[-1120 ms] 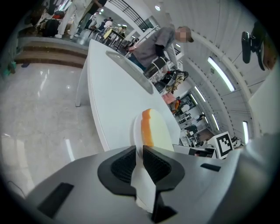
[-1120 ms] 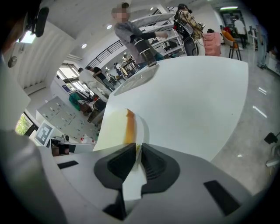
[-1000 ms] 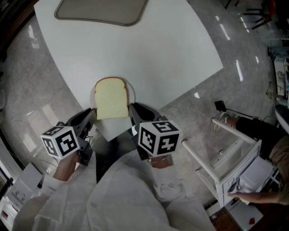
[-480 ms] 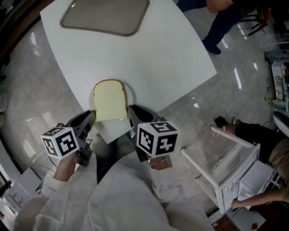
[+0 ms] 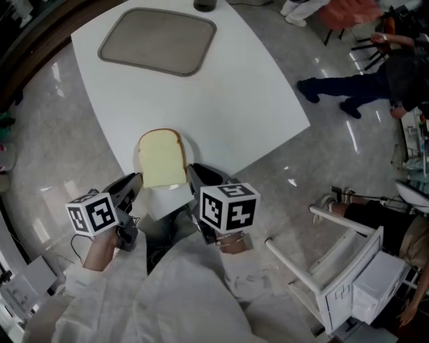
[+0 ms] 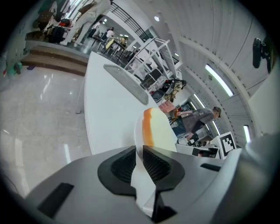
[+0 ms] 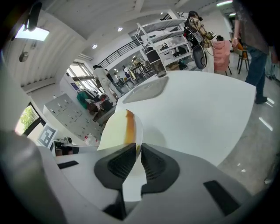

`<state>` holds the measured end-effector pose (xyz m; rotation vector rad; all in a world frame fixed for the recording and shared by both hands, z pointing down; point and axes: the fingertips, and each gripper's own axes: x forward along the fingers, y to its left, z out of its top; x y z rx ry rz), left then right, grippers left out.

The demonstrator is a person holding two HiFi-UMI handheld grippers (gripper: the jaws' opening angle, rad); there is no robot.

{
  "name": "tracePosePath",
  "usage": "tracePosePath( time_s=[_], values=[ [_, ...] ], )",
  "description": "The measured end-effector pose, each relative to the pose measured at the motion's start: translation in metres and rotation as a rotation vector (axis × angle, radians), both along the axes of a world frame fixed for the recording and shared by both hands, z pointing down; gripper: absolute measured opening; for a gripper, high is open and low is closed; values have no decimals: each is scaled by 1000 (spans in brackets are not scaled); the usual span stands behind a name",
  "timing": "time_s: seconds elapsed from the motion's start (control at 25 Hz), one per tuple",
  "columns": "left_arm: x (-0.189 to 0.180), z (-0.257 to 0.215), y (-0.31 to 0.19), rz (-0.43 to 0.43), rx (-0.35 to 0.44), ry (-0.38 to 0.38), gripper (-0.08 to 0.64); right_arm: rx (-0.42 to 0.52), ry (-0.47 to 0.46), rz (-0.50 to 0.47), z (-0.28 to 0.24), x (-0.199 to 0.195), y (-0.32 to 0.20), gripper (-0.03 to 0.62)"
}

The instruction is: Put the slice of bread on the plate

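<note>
A slice of bread (image 5: 162, 159) with a brown crust lies flat on a white plate (image 5: 190, 144) at the near corner of the white table (image 5: 228, 87). The plate's near part hangs off the table edge towards me. My left gripper (image 5: 136, 182) is shut on the plate's left near rim. My right gripper (image 5: 193, 172) is shut on its right near rim. In the left gripper view the jaws (image 6: 139, 151) pinch the thin white plate (image 6: 138, 131), with the bread (image 6: 156, 129) just beyond. The right gripper view has the right gripper (image 7: 136, 151) clamped on the plate (image 7: 139, 131) beside the bread (image 7: 114, 129).
A grey tray (image 5: 157, 40) lies at the table's far side, with a dark cup (image 5: 204, 3) past it. A person's legs (image 5: 335, 94) stand on the marble floor at the upper right. A white frame and cabinet (image 5: 345, 268) are at the lower right.
Both grippers keep their hold on the plate with the bread. The head view has shifted, so the tray shows in full. A person has walked in at the upper right.
</note>
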<state>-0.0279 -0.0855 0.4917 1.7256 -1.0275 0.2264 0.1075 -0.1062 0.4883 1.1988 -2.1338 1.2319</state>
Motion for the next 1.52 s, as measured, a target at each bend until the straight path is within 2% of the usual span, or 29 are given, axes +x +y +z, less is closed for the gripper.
tracePosePath(
  time_s=[0.32,0.48,0.64,0.72,1.04,1.32,1.52],
  values=[
    [10,-6,-2,-14,20,-4,55,19,10,-15,-5,9,-1,48],
    [6,-9,-7,-32,16,22,55,33,7,-28,-10,4,-8,48],
    [-3,-11,-18,-33,31,-12,55,36,14,-30,-11,-1,-18,48],
    [-6,-12,-26,-24,31,2,55,42,20,-28,-12,-6,-25,48],
    [-28,-20,-72,23,32,10,55,36,17,32,-17,-29,-65,48],
    [-49,-22,-117,97,18,9,55,23,5,124,-19,-49,-98,48],
    [-65,-23,-159,122,30,-2,55,53,28,157,-23,-65,-137,48]
  ],
)
